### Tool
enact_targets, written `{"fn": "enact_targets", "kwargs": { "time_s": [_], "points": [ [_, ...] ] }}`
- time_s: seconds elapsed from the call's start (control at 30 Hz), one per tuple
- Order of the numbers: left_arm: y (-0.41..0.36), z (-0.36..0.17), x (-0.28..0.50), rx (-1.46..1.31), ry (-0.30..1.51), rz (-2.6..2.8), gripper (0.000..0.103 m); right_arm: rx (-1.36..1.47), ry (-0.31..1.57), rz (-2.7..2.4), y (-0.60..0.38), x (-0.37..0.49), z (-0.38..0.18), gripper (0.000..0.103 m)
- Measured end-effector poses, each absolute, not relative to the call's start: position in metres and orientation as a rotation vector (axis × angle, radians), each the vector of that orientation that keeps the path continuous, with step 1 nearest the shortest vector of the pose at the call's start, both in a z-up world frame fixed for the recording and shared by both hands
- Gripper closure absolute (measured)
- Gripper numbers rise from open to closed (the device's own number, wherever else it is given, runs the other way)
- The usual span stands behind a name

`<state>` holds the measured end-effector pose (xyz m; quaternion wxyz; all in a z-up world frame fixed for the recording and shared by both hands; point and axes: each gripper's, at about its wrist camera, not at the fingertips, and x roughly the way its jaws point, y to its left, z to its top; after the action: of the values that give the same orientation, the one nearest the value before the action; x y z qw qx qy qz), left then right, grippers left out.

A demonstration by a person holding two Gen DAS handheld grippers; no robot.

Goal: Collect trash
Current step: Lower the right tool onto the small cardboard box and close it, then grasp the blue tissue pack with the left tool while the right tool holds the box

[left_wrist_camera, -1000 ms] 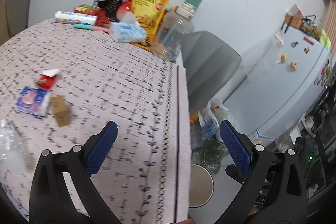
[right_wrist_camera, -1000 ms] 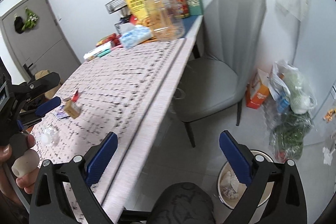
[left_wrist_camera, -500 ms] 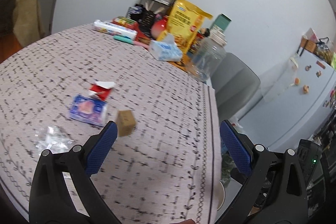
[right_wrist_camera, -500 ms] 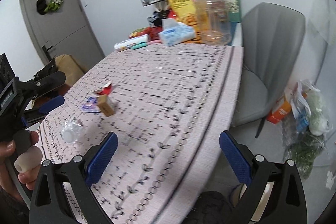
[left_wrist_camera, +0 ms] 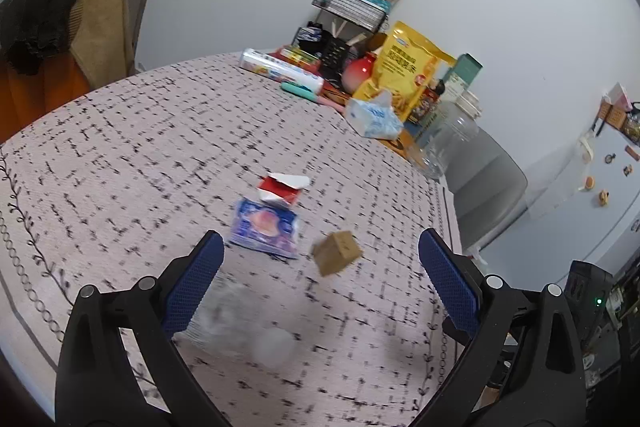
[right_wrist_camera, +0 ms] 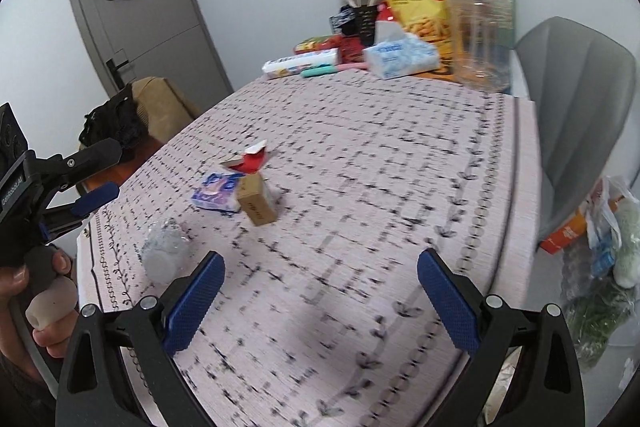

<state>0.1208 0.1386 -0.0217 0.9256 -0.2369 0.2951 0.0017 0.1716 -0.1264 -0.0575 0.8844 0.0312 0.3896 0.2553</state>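
While both grippers hang over the patterned tablecloth [left_wrist_camera: 132, 131], each has its jaws spread wide and nothing between them.

Seen from the left wrist, the left gripper [left_wrist_camera: 320, 283] has a crumpled clear plastic bottle [left_wrist_camera: 244, 323] lying blurred at about seven o'clock from its centre, just beside the left blue finger [left_wrist_camera: 194, 289]. At eleven o'clock lies a blue wrapper [left_wrist_camera: 265, 227], flat on the cloth, and touching its far edge is a torn red-and-white carton [left_wrist_camera: 282, 189]. At about one o'clock from the gripper's centre stands a small brown cardboard box [left_wrist_camera: 337, 253], tilted, just beside the wrapper. Further off at one o'clock, along the wall, sit a tissue pack [left_wrist_camera: 372, 115], a yellow snack bag [left_wrist_camera: 412, 71] and a clear jar [left_wrist_camera: 450, 139]. A grey chair [left_wrist_camera: 488, 183] stands past the table edge at three o'clock.

Seen from the right wrist, the left gripper [right_wrist_camera: 98, 173] shows at nine o'clock, held in a hand [right_wrist_camera: 44, 299] at the frame's lower left. The bottle [right_wrist_camera: 164, 251] lies at about ten o'clock from the right gripper [right_wrist_camera: 320, 301], near its left finger [right_wrist_camera: 196, 305]. The wrapper [right_wrist_camera: 216, 193], box [right_wrist_camera: 258, 203] and carton [right_wrist_camera: 250, 161] cluster at eleven o'clock, the box upright and touching the wrapper. Bags [right_wrist_camera: 600, 267] lie on the floor at three o'clock, under the chair [right_wrist_camera: 576, 99].
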Motion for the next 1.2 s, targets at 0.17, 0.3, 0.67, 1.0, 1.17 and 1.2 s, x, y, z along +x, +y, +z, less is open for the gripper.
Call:
{"fn": "enact_targets", "kwargs": {
  "time_s": [0.17,0.3,0.67,1.0,1.17,1.2],
  "points": [
    [0.161,-0.026,0.122,-0.501,0.61,0.047,0.007,0.048,0.822,0.59,-0.093,0.184,-0.061,0.015],
    [0.173,-0.033,0.126,-0.505,0.63,0.075,0.007,0.019,0.83,0.617,-0.067,0.196,-0.067,0.019],
    [0.184,-0.052,0.143,-0.503,0.69,0.112,0.01,0.003,0.905,0.664,-0.022,0.238,-0.097,0.061],
    [0.163,-0.065,0.176,-0.413,0.783,0.114,0.01,0.001,0.886,0.661,-0.04,0.234,-0.089,0.076],
    [0.143,-0.075,0.196,-0.34,0.866,0.116,0.01,0.027,0.881,0.637,-0.062,0.232,-0.086,0.076],
    [0.14,-0.077,0.2,-0.323,0.888,0.123,0.01,0.035,0.878,0.631,-0.068,0.231,-0.085,0.076]
  ]
}}
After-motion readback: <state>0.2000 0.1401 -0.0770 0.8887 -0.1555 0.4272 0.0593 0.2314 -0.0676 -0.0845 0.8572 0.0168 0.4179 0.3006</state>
